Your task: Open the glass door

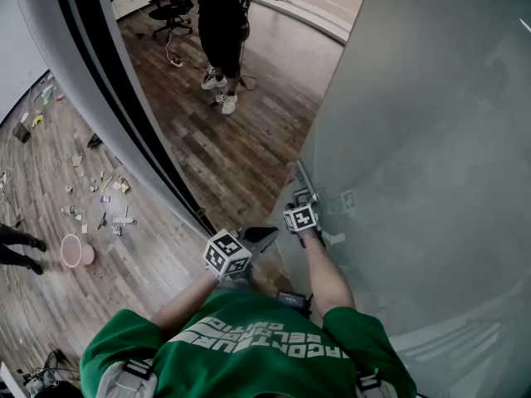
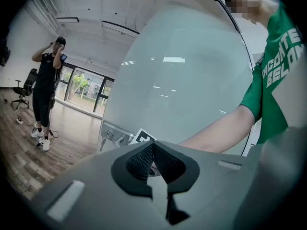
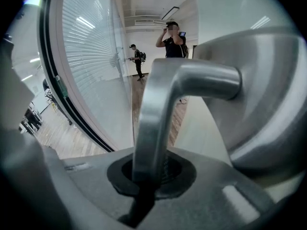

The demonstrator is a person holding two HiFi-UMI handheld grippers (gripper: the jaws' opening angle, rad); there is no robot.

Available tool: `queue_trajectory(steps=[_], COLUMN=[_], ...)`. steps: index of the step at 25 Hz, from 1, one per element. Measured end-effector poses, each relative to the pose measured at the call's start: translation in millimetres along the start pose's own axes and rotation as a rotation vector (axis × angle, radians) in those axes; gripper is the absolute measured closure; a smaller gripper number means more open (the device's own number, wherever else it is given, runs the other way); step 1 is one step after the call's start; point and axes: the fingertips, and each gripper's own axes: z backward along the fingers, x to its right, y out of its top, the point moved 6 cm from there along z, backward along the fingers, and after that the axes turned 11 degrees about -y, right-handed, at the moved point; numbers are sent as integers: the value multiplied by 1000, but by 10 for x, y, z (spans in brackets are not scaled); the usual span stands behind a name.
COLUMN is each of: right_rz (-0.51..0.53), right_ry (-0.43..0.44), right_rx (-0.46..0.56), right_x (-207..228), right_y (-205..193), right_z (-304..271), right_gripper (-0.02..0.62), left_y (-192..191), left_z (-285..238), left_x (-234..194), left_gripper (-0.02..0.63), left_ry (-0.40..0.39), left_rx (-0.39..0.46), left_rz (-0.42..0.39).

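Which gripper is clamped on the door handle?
The right gripper: its jaws are shut on the metal lever handle of the glass door. The left gripper has its jaws together on nothing.

Your glass door (image 1: 415, 139): frosted, pale grey-green panel, upright, standing ajar from the dark-striped frame (image 1: 124, 123). Brushed-metal lever handle (image 3: 158, 114) near its free edge, a bent arm on a round base. Your right claw (image 3: 144, 183) is clamped on the lever.
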Motion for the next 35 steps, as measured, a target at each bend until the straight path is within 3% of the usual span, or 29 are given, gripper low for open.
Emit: queue_trajectory(steps=[24, 35], right_rz=[-131, -203], right_ry=[-93, -138], right_rx=[-13, -22], right_x=[1234, 1796], right_y=[-148, -278], right_z=[-167, -286], right_gripper=[612, 612], left_y=[342, 448], left_z=[-590, -1262], left_x=[-519, -614], left_gripper=[589, 591], left_ry=[-137, -177], left_rx=[-71, -123], left_rz=[-40, -70])
